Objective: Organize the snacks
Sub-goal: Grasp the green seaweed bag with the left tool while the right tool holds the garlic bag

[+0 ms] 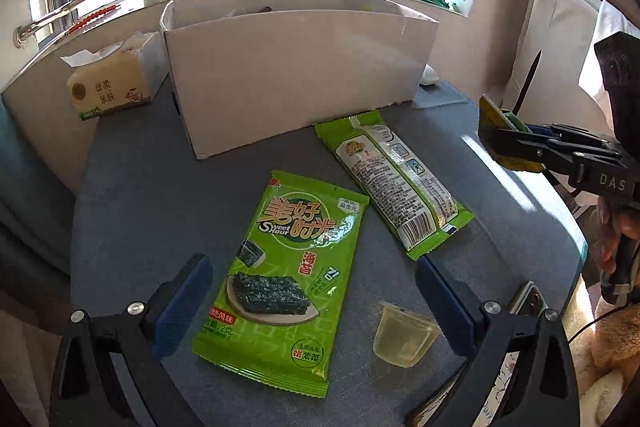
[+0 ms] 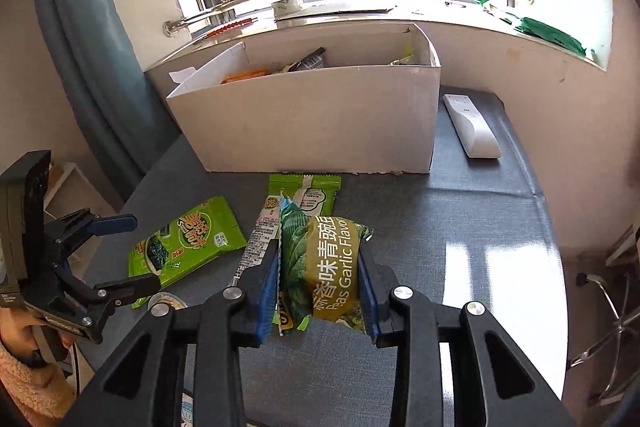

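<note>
right wrist view: the right claw [image 2: 318,279] clamps a green-and-gold garlic pea packet [image 2: 324,267] above the grey counter [image 2: 480,227].

left wrist view: the left claw [image 1: 314,303] stands wide open over a green seaweed packet [image 1: 288,275] lying face up on the counter, nothing pressed between its blue pads [image 1: 182,303]. a second green packet [image 1: 396,183] lies back side up just beside the first, near the front wall of a white cardboard box [image 1: 296,79] that already has a few snacks inside. a small clear jelly cup [image 1: 404,337] sits near the right pad. a tissue pack [image 1: 110,85] rests left of the box, and a white remote [image 2: 472,125] lies to its right.
</note>
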A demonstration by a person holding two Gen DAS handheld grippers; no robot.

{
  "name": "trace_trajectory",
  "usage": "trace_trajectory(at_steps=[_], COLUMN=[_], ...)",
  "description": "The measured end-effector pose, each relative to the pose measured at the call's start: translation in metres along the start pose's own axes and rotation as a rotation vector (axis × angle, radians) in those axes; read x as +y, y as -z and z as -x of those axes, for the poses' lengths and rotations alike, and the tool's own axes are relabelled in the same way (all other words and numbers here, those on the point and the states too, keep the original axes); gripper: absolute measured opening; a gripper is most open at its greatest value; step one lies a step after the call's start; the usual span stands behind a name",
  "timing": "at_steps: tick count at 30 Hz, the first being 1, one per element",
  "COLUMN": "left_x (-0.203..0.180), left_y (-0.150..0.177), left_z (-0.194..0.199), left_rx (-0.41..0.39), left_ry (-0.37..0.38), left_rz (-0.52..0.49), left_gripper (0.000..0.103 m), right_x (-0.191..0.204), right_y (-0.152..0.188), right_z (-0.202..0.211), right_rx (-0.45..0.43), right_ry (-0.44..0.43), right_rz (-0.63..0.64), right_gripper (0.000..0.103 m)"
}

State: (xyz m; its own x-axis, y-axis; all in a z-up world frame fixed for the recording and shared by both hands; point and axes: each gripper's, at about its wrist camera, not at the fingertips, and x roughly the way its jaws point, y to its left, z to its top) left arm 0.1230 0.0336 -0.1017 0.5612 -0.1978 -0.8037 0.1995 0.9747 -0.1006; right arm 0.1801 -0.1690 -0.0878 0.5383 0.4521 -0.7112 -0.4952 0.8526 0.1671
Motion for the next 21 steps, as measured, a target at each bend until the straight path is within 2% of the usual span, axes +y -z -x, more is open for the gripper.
trace_trajectory(at_steps=[3,5,7,9,11,14,16,21], left_x=[-0.004,-0.005,-0.003,-0.003,0.000,0.008,0.017,0.032], left_y=[-0.009,-0.010,-0.010,-0.010,-0.010,-0.010,-0.012,-0.034], left_z=[-0.024,-0.038,-0.043,-0.039,-0.035,-0.021,-0.005,0.047], left_rx=[0.072,0.108,0.119,0.102,0.099,0.048,-0.011,-0.215], left_ry=[-0.002,-0.035,-0.028,-0.047,-0.033,-0.047,-0.015,0.090], left_rz=[-0.064,-0.076,-0.067,-0.081,-0.059,-0.023,0.037,0.174], left_gripper=[0.103,0.101,0.090,0.068,0.067,0.065,0.065,0.065], right_x=[0.002,0.000,-0.003,-0.004,-0.005,-0.005,-0.004,0.005], right_y=[0.012,0.018,0.025,0.030,0.035,0.039,0.040,0.024], right_z=[0.012,0.017,0.023,0.026,0.027,0.027,0.026,0.022], right_rx=[-0.009,-0.011,-0.011,-0.006,0.000,-0.002,-0.006,-0.030], right_ry=[-0.004,-0.010,-0.015,-0.017,-0.026,-0.046,-0.057,-0.072], right_rz=[-0.007,-0.025,-0.042,-0.048,-0.061,-0.077,-0.080,-0.058], right_gripper=[0.038,0.038,0.038,0.038,0.038,0.038,0.038,0.038])
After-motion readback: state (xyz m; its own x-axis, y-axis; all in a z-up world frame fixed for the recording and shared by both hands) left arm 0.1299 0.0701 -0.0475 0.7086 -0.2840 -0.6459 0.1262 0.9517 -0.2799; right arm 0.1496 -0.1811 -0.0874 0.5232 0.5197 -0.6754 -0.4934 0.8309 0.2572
